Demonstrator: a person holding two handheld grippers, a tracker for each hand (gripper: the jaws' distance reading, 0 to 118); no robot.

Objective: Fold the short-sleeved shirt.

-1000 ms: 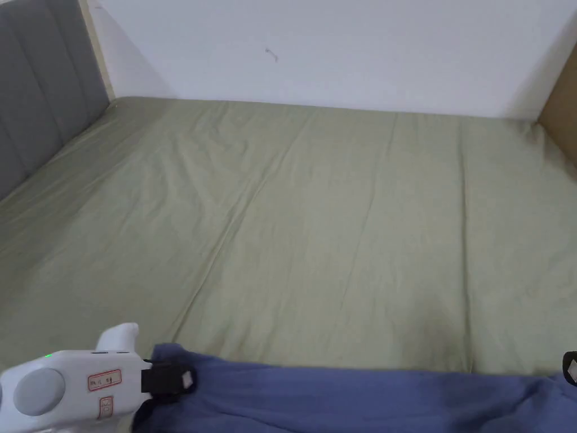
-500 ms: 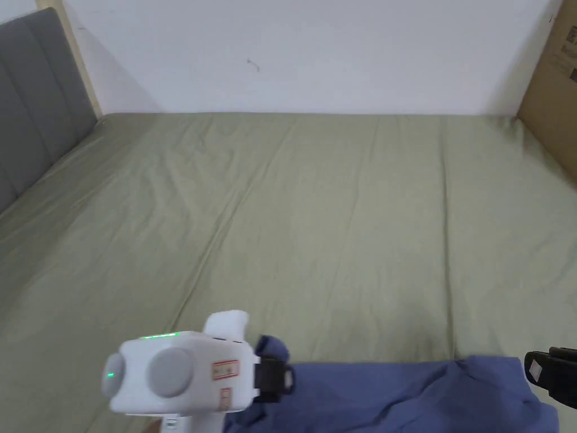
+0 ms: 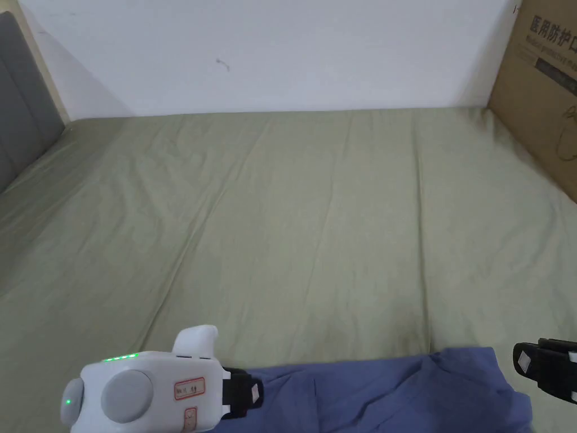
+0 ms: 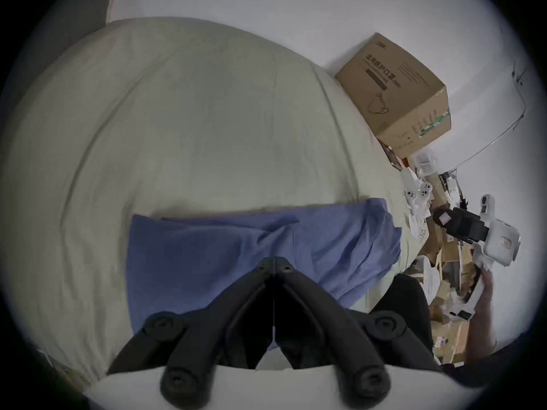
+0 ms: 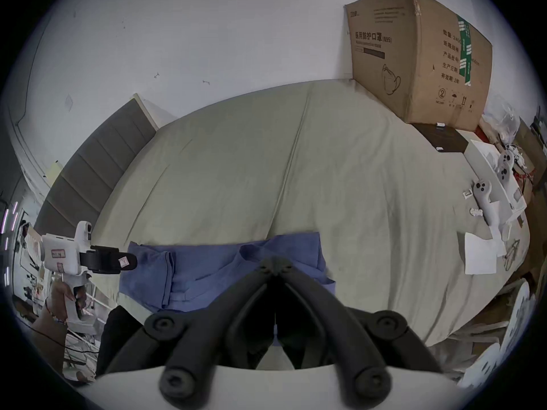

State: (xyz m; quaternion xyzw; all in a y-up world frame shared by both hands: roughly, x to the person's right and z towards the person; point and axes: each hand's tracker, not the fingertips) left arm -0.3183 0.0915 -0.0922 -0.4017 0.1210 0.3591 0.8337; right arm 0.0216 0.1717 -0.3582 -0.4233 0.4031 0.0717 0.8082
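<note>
While the blue short-sleeved shirt (image 3: pixel 389 392) lies bunched along the near edge of the bed (image 3: pixel 315 225), well apart from the cardboard box (image 3: pixel 541 96) at the far right corner, neither tool has hold of it. It appears laid there so it can be spread across the open sheet toward the box before folding. The left hand-held gripper (image 3: pixel 254 392) hangs at the shirt's end farthest from the box, jaws pressed together on nothing, with cloth beyond the tips. The right hand-held gripper (image 3: pixel 524 361) hovers just off the end nearest the box, jaws likewise closed and empty.
</note>
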